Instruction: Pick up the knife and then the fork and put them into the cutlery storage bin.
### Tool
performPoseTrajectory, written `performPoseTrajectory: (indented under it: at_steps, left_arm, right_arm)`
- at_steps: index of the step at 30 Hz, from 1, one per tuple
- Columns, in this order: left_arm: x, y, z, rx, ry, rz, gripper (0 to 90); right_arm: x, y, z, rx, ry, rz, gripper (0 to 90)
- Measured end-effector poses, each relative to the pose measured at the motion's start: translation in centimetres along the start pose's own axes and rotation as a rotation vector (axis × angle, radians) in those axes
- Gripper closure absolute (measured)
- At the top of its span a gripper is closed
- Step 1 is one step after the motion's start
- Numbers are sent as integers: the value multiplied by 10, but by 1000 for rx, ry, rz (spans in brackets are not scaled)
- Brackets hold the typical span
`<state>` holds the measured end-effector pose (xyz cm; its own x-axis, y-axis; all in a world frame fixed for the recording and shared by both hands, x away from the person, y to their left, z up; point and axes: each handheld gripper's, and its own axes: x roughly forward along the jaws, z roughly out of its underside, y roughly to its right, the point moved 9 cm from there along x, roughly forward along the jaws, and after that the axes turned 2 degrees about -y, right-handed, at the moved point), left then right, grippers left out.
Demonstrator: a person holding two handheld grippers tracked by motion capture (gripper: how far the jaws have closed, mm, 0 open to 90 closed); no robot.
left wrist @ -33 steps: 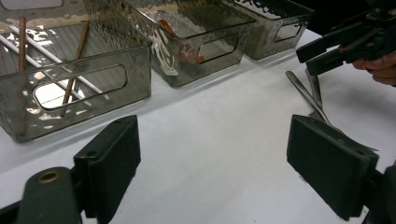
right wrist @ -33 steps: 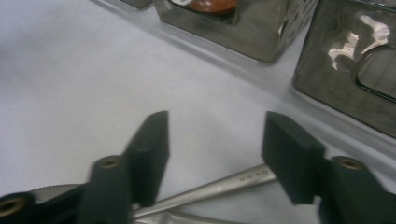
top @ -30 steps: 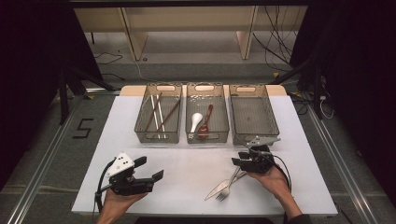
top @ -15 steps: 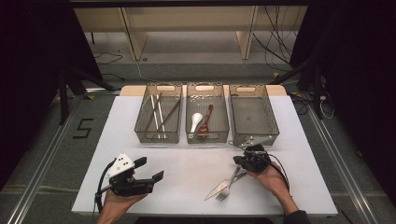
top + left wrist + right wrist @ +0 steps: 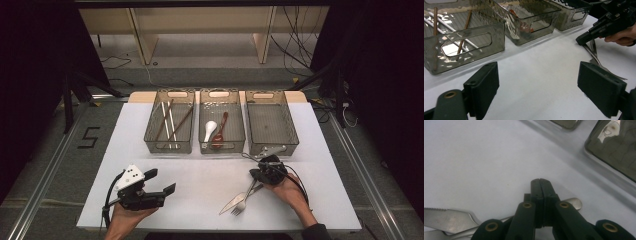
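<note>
A metal knife (image 5: 227,204) and fork (image 5: 241,205) lie side by side on the white table (image 5: 200,175) at the front right. My right gripper (image 5: 255,179) is shut, its tips down at their handle ends. In the right gripper view the jaws (image 5: 540,185) are pressed flush together, a rounded handle (image 5: 574,203) crosses underneath them, and the knife blade (image 5: 446,219) lies to the left. I see nothing between the pads. My left gripper (image 5: 161,181) is held open at the front left with nothing between its jaws (image 5: 541,87); it faces the right gripper (image 5: 585,39).
Three smoky clear bins stand in a row at the back. The left bin (image 5: 169,146) holds chopsticks (image 5: 168,122), the middle bin (image 5: 222,145) a white spoon (image 5: 209,129) and a red spoon (image 5: 220,132), and the right bin (image 5: 272,145) has nothing visible inside.
The right gripper's jaws have closed and dipped onto the handle ends of the cutlery. The left gripper has stayed where it was.
</note>
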<state>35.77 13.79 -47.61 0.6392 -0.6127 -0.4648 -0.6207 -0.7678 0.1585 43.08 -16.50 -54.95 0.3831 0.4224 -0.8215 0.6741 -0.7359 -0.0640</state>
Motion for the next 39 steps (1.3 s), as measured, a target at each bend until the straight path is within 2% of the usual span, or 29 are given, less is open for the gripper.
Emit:
performPoseTrajectory:
  at_steps: [9, 23, 39]
  left_arm:
    - [0, 0, 0, 3, -2, -1, 170]
    - [0, 0, 1, 13, -5, -2, 170]
    - [1, 2, 1, 21, -9, -1, 170]
  right_arm:
    - [-2, 1, 3, 9, -19, -1, 900]
    - [-16, -1, 18, -4, -110, 40, 900]
    - [-35, -10, 34, -22, -81, 79, 900]
